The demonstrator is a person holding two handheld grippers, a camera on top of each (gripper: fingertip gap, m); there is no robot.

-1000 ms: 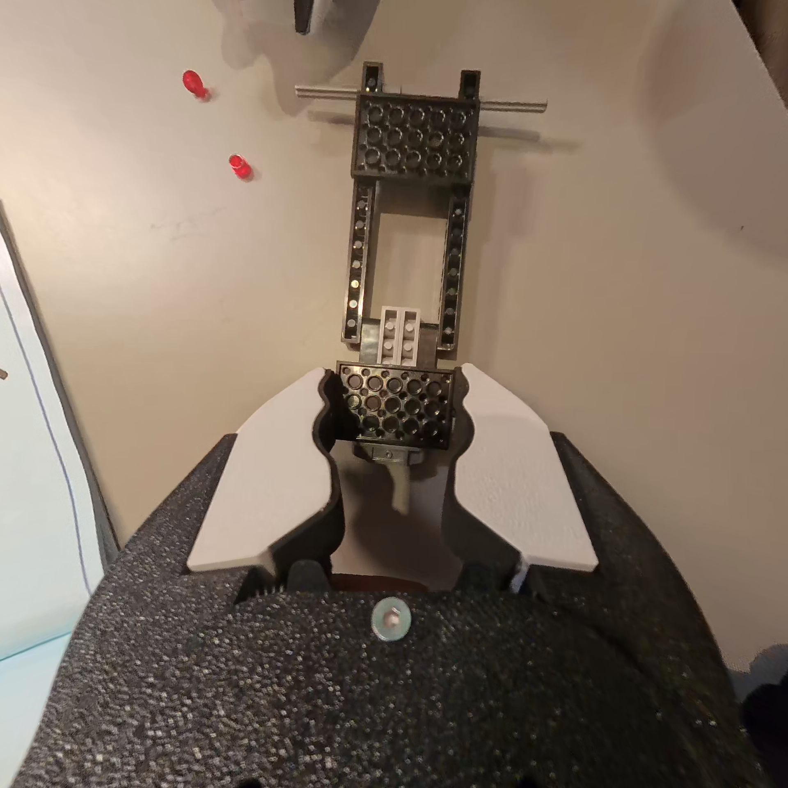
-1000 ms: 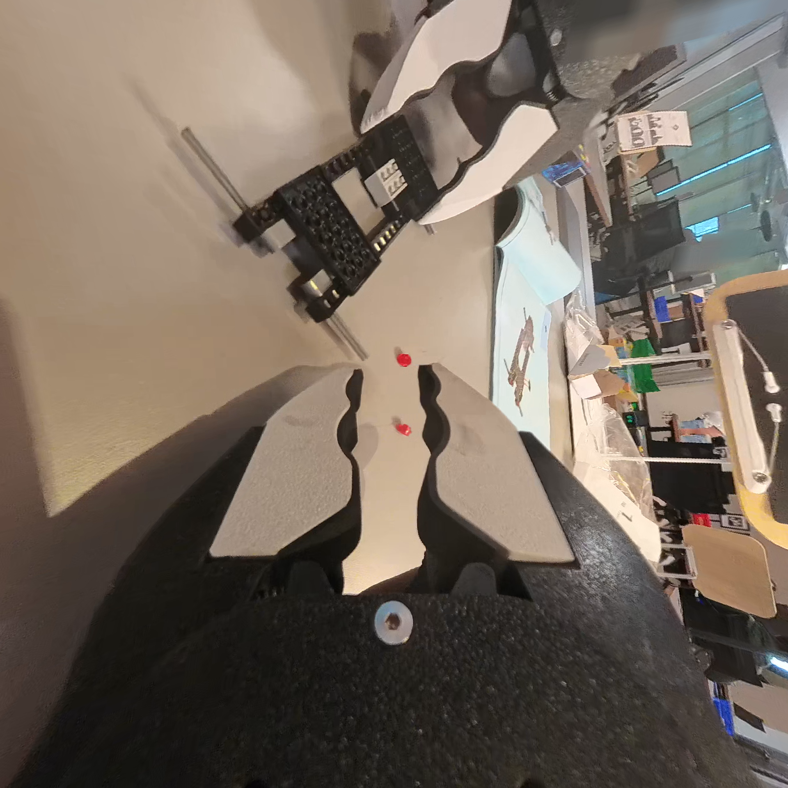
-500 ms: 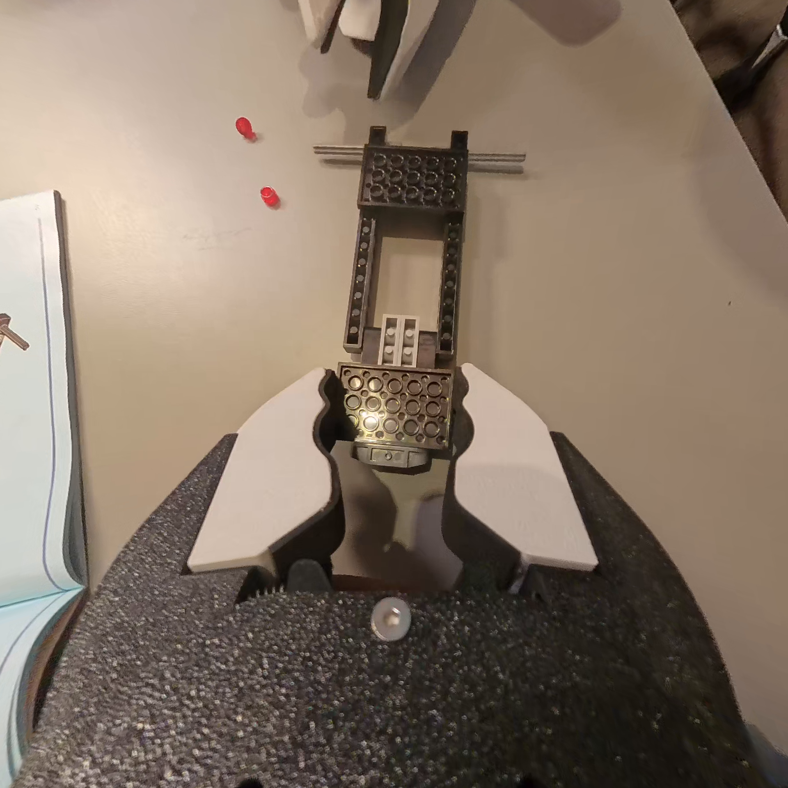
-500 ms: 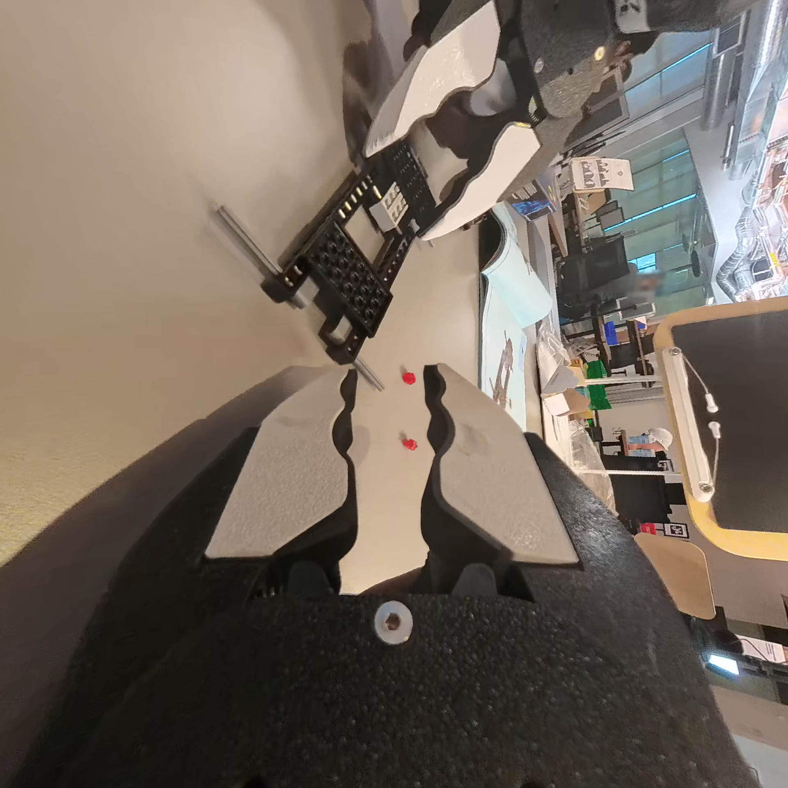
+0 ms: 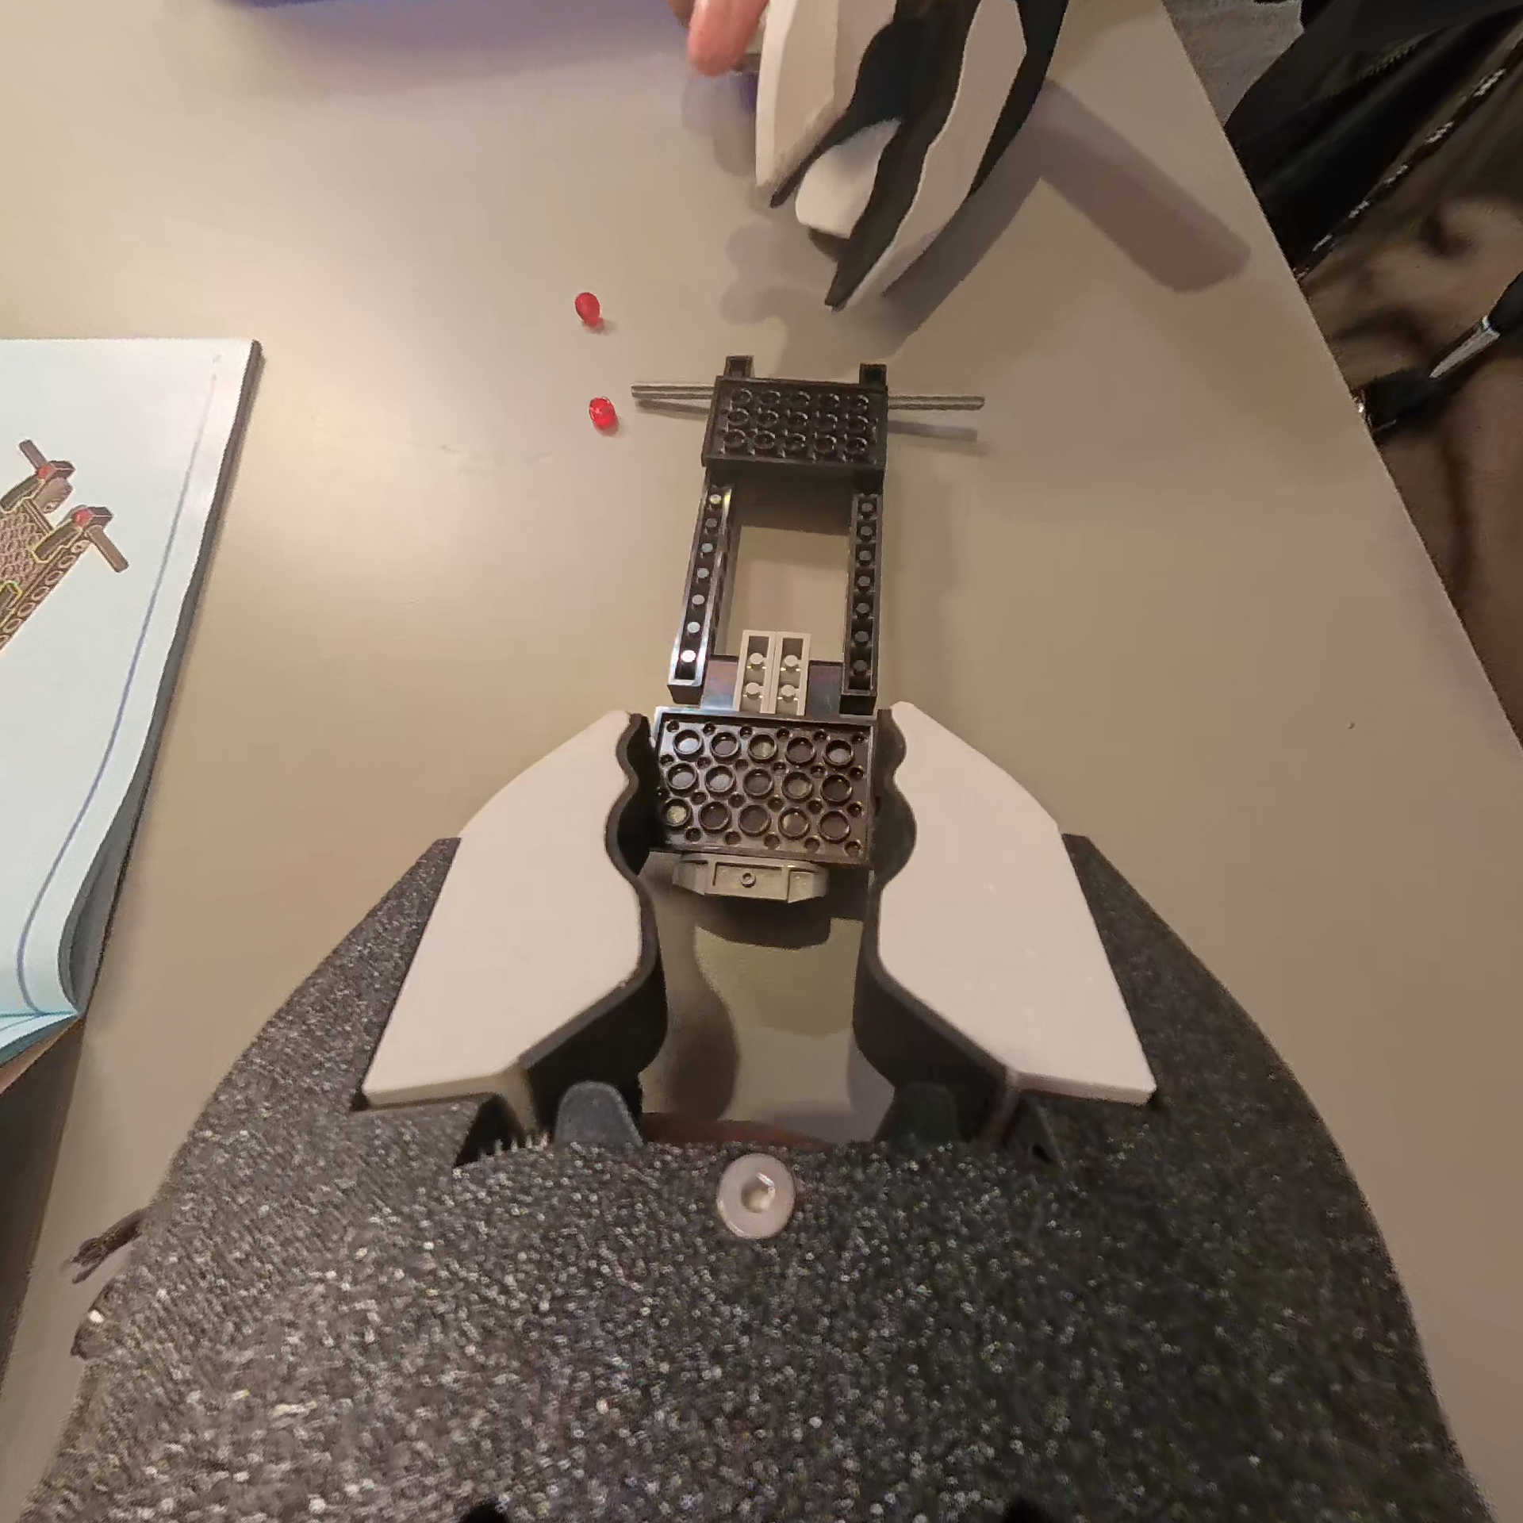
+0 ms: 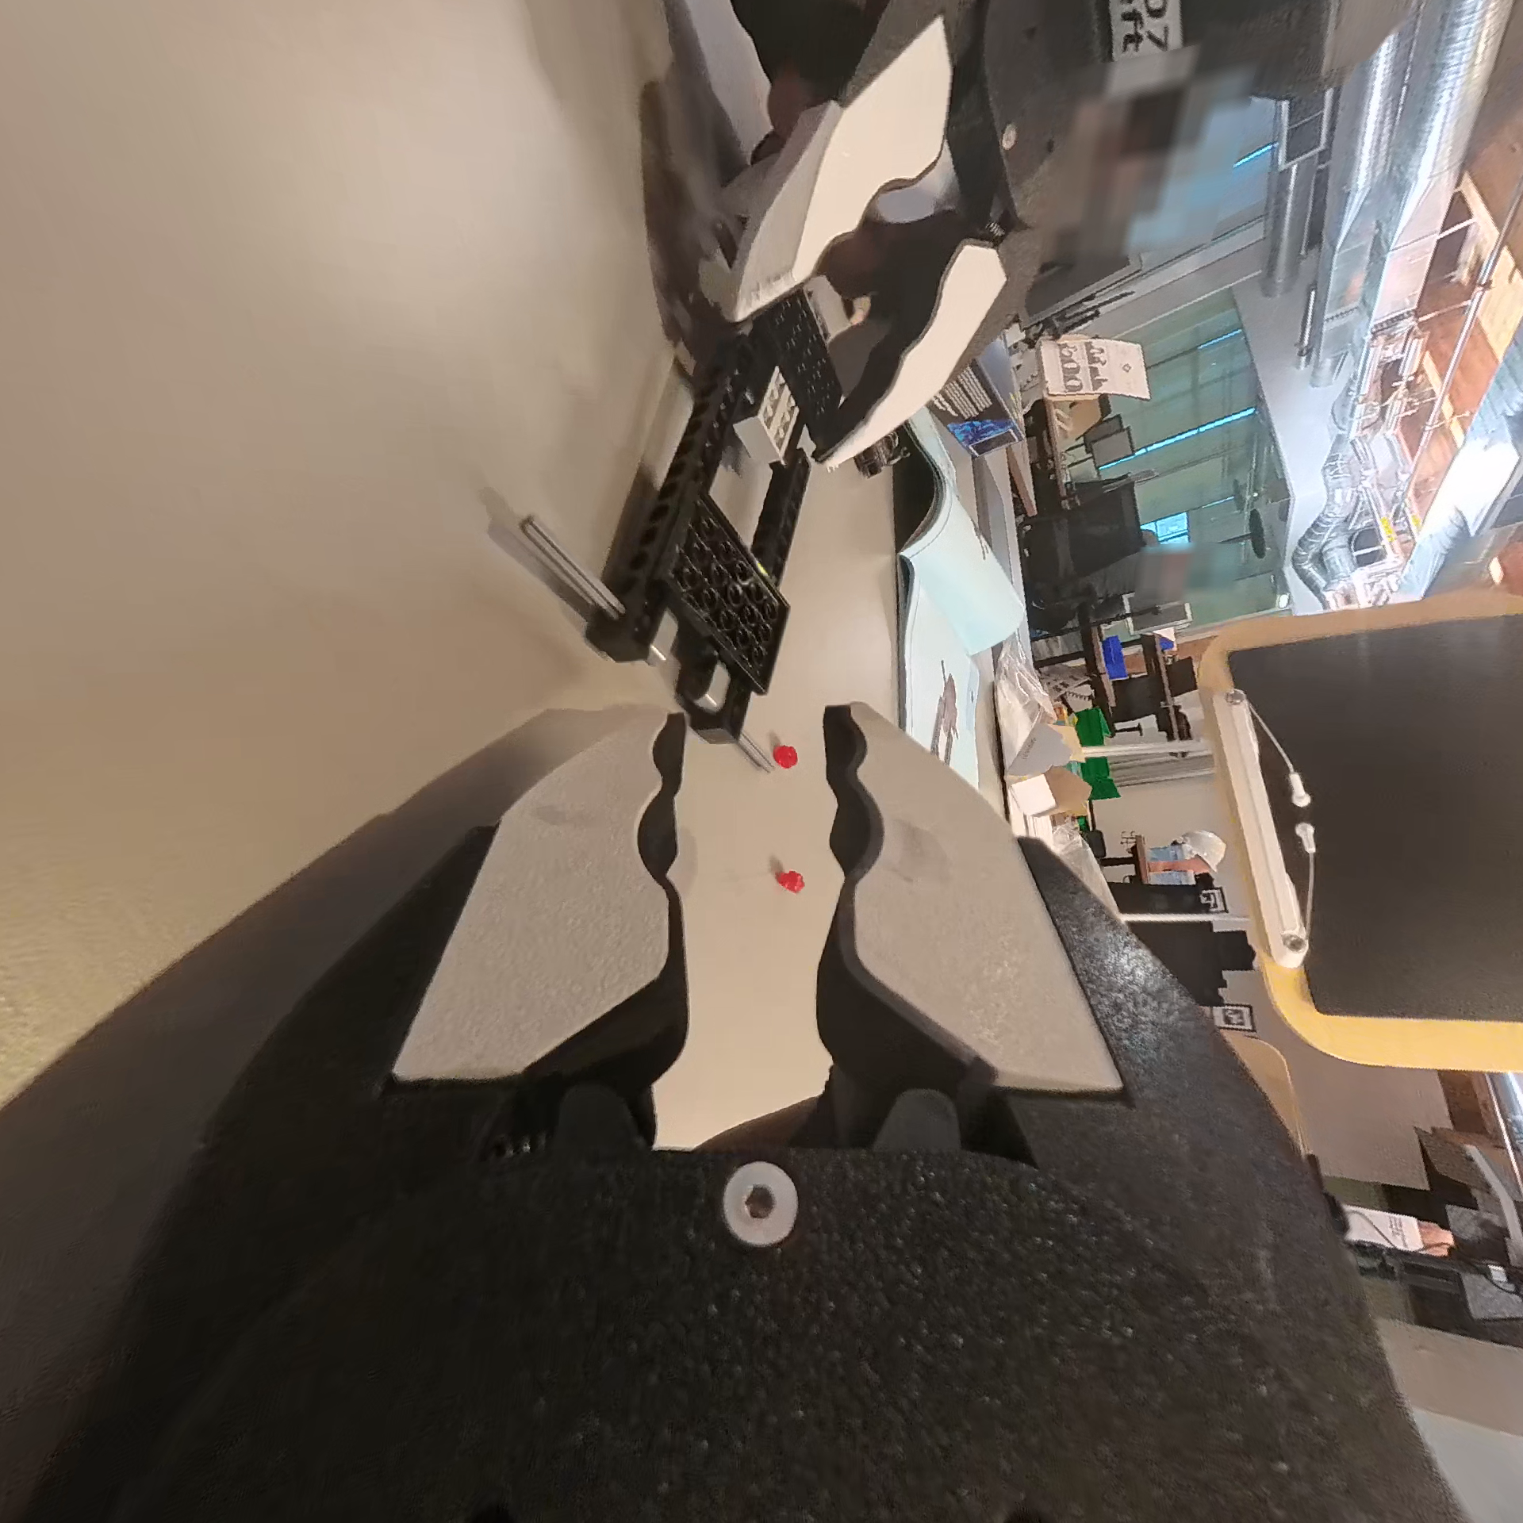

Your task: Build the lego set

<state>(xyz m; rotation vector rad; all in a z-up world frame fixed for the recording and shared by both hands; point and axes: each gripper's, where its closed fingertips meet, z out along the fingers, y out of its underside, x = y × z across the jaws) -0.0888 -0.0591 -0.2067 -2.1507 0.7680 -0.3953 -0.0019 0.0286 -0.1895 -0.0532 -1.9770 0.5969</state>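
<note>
The brick frame [image 5: 781, 577] lies on the table [image 5: 1154, 742], its near end between the left gripper's [image 5: 762, 725] fingers. Two small studs [image 5: 595, 363] sit just left of its far end, with a booklet [image 5: 91, 659] further left.

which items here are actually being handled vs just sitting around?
In hand or at the tools:
- black brick frame, clamped in left tool
- two red studs, between the open right tool fingers, untouched

Lying about:
- instruction booklet
- table

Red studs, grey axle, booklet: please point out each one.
Nearer red stud [image 6: 789, 880]: right wrist view, on its round body.
Grey axle [image 5: 931, 402]: left wrist view, on its right end.
Booklet [image 5: 99, 577]: left wrist view, on the open page.
</note>
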